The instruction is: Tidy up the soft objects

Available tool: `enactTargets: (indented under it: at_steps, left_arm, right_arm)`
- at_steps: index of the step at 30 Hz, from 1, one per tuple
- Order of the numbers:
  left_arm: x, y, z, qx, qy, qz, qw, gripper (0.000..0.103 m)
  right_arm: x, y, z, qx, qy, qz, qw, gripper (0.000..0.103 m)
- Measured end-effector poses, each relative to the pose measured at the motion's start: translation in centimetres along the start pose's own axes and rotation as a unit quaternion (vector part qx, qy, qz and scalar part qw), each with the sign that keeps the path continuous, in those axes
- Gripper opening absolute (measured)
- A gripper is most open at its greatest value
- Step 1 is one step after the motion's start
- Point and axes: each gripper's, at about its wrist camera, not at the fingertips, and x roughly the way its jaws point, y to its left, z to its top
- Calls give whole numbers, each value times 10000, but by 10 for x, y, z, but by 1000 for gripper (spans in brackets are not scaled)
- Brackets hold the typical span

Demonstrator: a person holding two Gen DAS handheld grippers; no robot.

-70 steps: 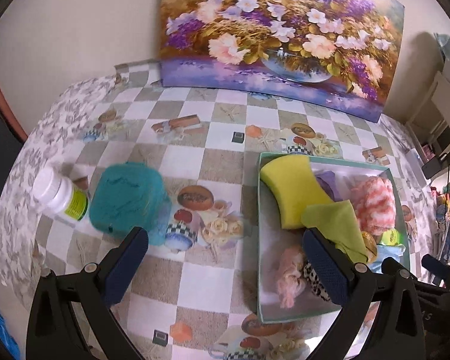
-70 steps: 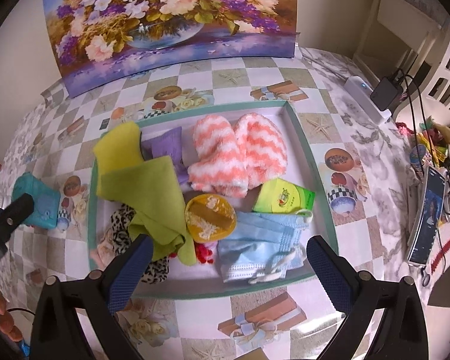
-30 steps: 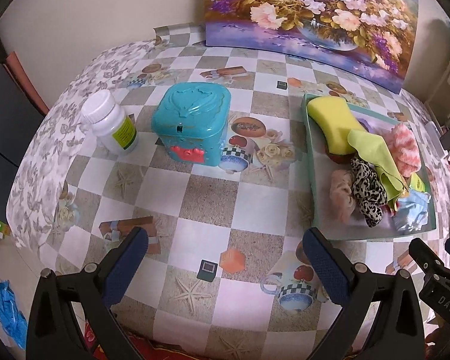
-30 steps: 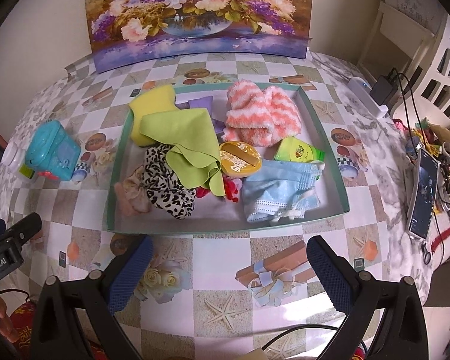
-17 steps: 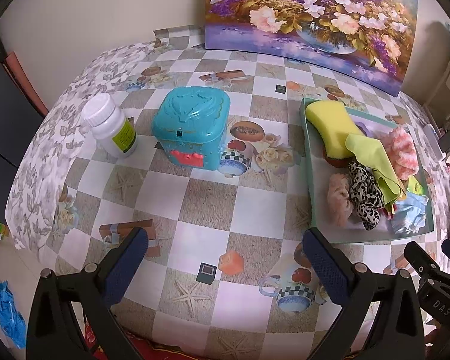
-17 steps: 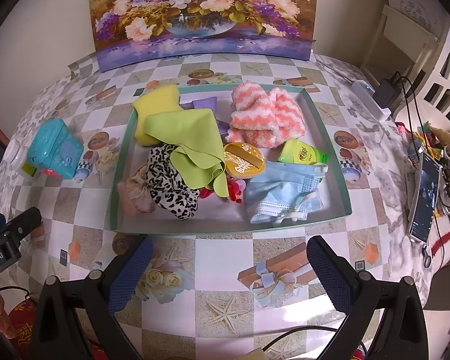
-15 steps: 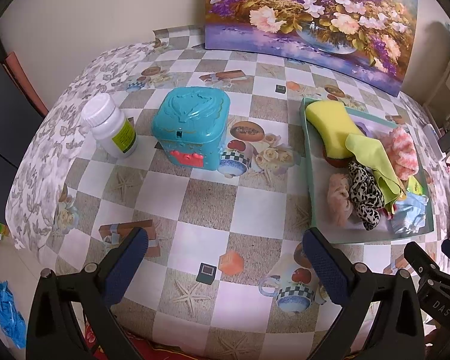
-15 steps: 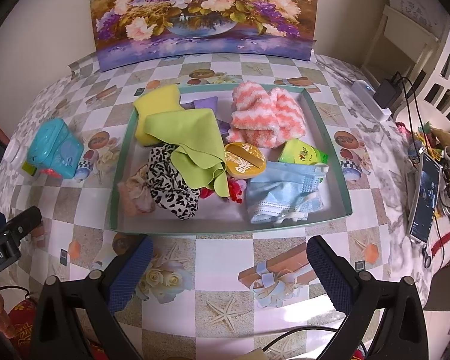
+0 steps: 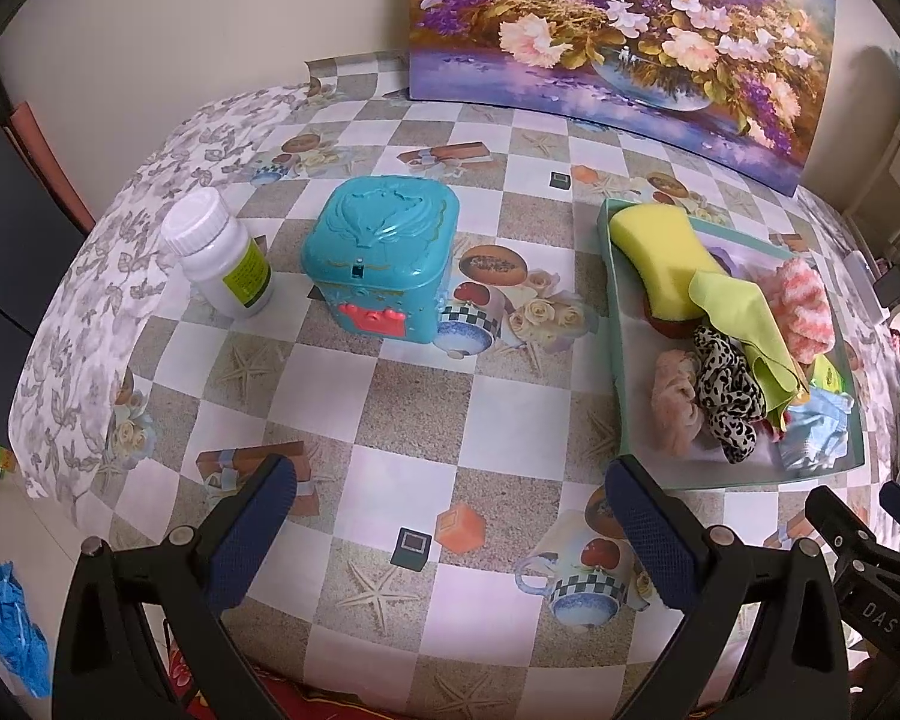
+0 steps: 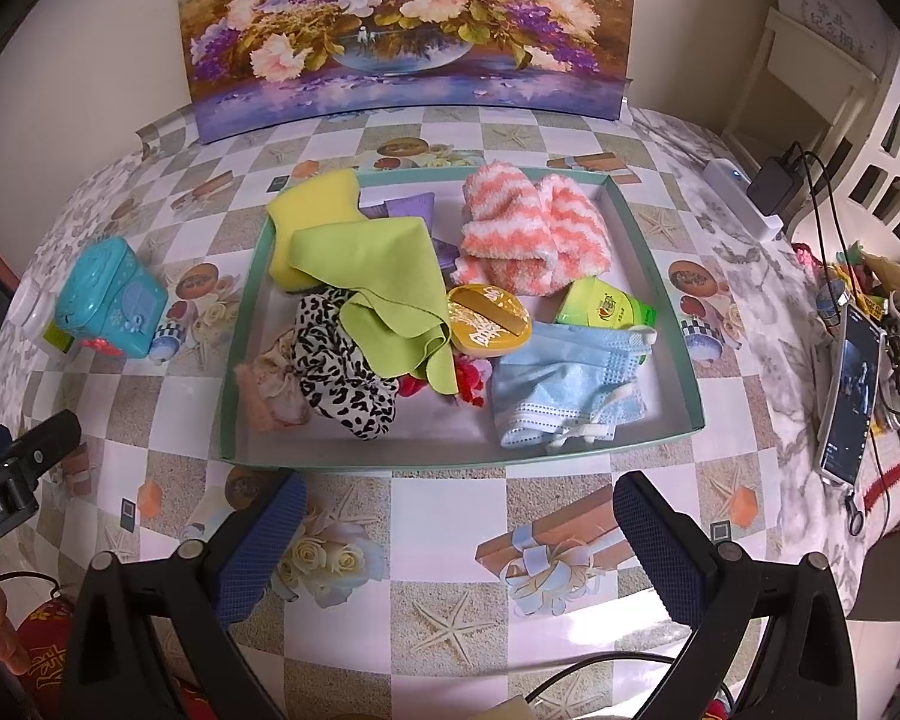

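Soft items piled in tray (image 10: 666,276) (both grippers' jaws apart, empty)

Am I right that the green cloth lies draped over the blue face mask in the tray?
Not quite. In the right wrist view the green cloth lies draped over the leopard-print scrunchie in the tray; the blue face mask lies apart, uncovered.

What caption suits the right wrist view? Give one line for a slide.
Open right tool hovers before a tray of soft items: sponge, green cloth, socks, masks, scrunchies.
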Motion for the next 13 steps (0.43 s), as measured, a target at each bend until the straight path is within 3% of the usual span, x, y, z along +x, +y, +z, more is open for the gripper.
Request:
enactTargets:
  at_steps: [13]
  left_arm:
    - [-2, 0, 0, 70, -60, 67, 9999, 102]
  right_arm:
    - [0, -1, 0, -3, 3, 3, 10000, 103]
